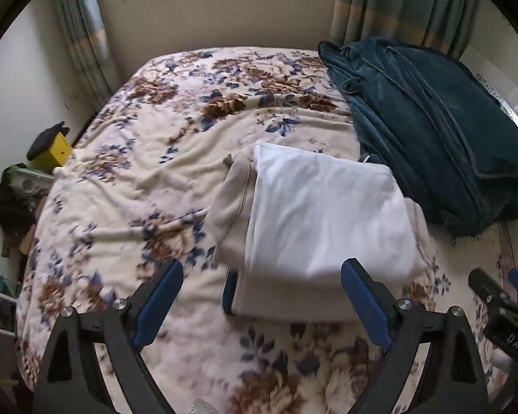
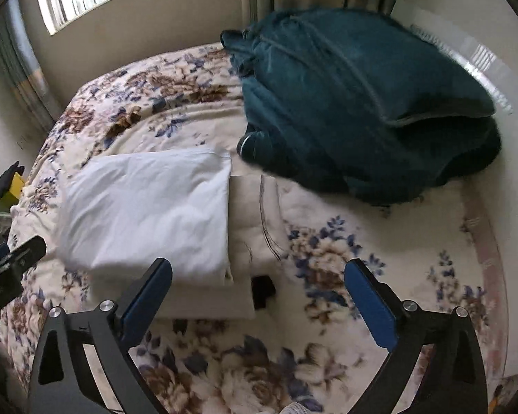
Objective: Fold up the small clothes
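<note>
1. The bed [image 1: 127, 186] fills most of both views, and you see its floral blanket [image 2: 380, 241] in cream, brown and blue spread over it with some wrinkles.
2. A dark teal blanket [image 1: 431, 131] lies bundled at the far right side of the bed, near the curtain [image 1: 397, 3].
3. The white folded garment [image 1: 321, 214] lies in the middle of the bed, on top of a beige folded garment [image 2: 255, 214] whose edges show on both sides of it.
4. Your left tongs [image 1: 262, 307] stand wide open just before the near edge of the stack, with nothing between the blue pads [image 1: 159, 303].
5. Your right tongs [image 2: 259, 307] are also wide open and hold nothing; the near right corner of the stack lies below them.
6. A small black object [image 2: 263, 291] sticks out at that corner; you cannot tell what it is.
7. A yellow box [image 1: 57, 153] stands beside the left edge of the bed.
</note>
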The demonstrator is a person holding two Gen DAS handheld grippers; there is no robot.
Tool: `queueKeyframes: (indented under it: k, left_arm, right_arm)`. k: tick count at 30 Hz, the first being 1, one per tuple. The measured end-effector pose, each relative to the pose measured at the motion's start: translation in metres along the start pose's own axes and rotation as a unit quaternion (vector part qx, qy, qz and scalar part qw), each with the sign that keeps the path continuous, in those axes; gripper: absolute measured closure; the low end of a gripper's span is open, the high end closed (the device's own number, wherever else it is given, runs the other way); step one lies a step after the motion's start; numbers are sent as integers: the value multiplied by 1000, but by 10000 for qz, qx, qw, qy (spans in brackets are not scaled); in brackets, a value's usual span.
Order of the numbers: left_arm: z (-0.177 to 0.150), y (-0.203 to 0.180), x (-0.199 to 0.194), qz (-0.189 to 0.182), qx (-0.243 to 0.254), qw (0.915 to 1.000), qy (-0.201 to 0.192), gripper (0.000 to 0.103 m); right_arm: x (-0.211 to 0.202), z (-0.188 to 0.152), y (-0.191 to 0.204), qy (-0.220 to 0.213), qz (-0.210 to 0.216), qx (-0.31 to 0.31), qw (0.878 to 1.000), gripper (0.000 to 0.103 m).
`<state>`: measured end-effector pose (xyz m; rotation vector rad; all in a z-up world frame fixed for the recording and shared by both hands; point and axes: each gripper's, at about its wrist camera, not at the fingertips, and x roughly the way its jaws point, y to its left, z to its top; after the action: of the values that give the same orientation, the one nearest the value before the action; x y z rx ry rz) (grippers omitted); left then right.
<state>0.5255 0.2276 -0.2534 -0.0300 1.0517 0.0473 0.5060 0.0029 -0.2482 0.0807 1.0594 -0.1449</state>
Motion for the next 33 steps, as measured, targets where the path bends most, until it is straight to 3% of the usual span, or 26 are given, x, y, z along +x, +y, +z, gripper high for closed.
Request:
queueKeyframes:
  k: [8,16,22,33]
  left_arm:
    - [-41,-15,-124,180,241,9985,-465,10]
    - [-82,-25,-237,42,252,9967,-775,10]
    - [-107,-31,-297,44,294,9945,-1001,10]
    - [-138,-41,-379,47,255,9895,-1420,10]
  right_arm:
    - [-144,-48,-19,-530,-148,-101,9984,2]
    - [-280,-90,-49,-949,-12,-213,9953,2]
    - [-370,-118,-65,-1265,118,-340,9913,2]
    - [-484,-147,-97,-1700,358,-303,9843,2]
